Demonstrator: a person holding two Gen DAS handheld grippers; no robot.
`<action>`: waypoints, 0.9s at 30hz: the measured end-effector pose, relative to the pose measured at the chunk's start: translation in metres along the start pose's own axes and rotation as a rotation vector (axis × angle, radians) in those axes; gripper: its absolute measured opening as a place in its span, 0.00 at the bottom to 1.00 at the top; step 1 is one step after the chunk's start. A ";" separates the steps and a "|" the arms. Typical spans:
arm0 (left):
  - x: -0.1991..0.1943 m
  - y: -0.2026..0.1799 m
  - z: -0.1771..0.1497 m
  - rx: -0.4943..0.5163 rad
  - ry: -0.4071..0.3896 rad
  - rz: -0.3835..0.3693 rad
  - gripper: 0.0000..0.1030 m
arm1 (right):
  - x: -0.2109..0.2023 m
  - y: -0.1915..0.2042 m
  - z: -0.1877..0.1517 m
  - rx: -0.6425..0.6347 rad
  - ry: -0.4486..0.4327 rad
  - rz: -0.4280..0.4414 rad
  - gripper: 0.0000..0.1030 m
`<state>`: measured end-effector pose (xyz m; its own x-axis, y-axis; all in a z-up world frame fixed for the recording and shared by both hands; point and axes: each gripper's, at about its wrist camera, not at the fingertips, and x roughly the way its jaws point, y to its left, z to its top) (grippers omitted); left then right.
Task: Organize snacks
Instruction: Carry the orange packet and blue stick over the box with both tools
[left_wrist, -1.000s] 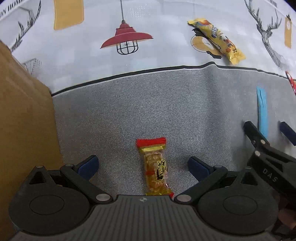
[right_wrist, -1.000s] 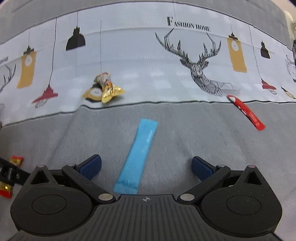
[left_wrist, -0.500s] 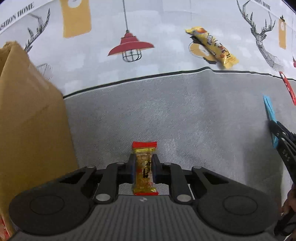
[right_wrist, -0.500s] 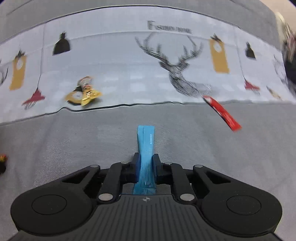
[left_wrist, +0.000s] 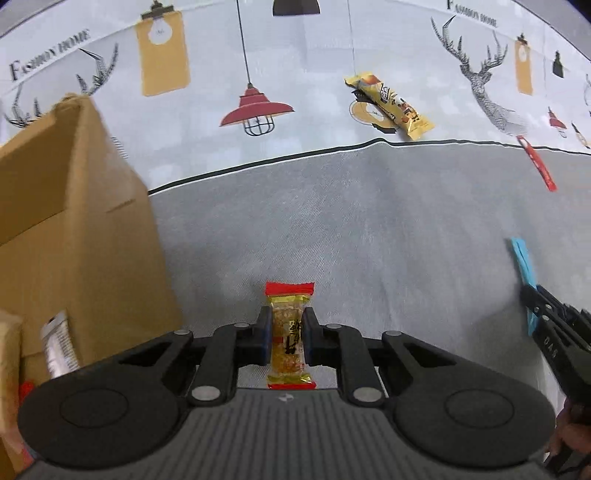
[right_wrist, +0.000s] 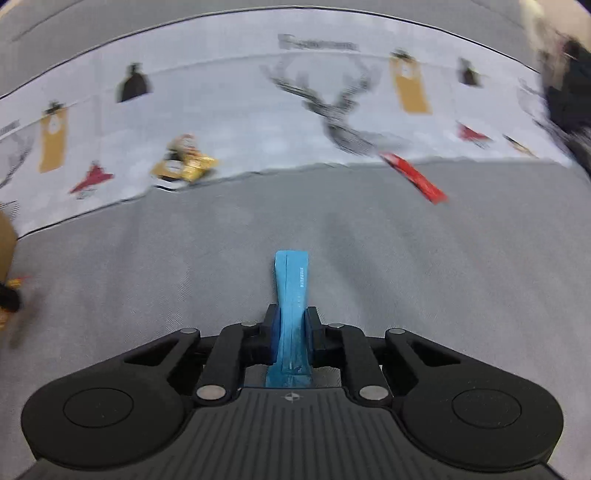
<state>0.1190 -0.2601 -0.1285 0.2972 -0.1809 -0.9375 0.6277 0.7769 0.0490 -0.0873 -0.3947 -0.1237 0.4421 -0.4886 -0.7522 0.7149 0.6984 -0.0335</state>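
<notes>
**Two snacks gripped, two left on the cloth**

At the far left, a cardboard box (left_wrist: 74, 229) was seen standing open on the cloth-covered counter (left_wrist: 369, 236); it was judged to be the likely collecting place, though its contents could not be made out. Just right of it, the left tool (left_wrist: 285, 341) was clamped on a gold snack with red ends (left_wrist: 289, 332), its jaws having just been closing onto the wrapper, and the snack appeared lifted clear of the grey cloth. Further right, the right tool (right_wrist: 291, 334) was clamped in the same way on a blue stick pack (right_wrist: 291, 295), its jaws likewise having just been closing, with the pack pointing forward between the pads. Two items were therefore in hand but not yet delivered.

Beyond, on the patterned strip of cloth, a yellow bar (left_wrist: 388, 105) was left lying, and well to its right a red stick pack (left_wrist: 538, 168) rested across the dark border line. Both remained to be collected, so the job was judged to be only partly done.
</notes>
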 end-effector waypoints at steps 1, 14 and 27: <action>-0.006 0.002 -0.004 -0.001 -0.005 0.000 0.17 | -0.005 -0.007 -0.004 0.044 0.016 -0.002 0.14; -0.124 0.000 -0.049 -0.014 -0.136 -0.019 0.17 | -0.171 -0.010 -0.013 0.114 -0.167 0.159 0.14; -0.278 0.062 -0.165 -0.101 -0.291 0.013 0.17 | -0.329 0.069 -0.048 -0.035 -0.325 0.436 0.14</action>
<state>-0.0434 -0.0624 0.0783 0.5075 -0.3248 -0.7981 0.5525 0.8334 0.0122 -0.2096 -0.1607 0.0900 0.8424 -0.2824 -0.4589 0.4116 0.8869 0.2099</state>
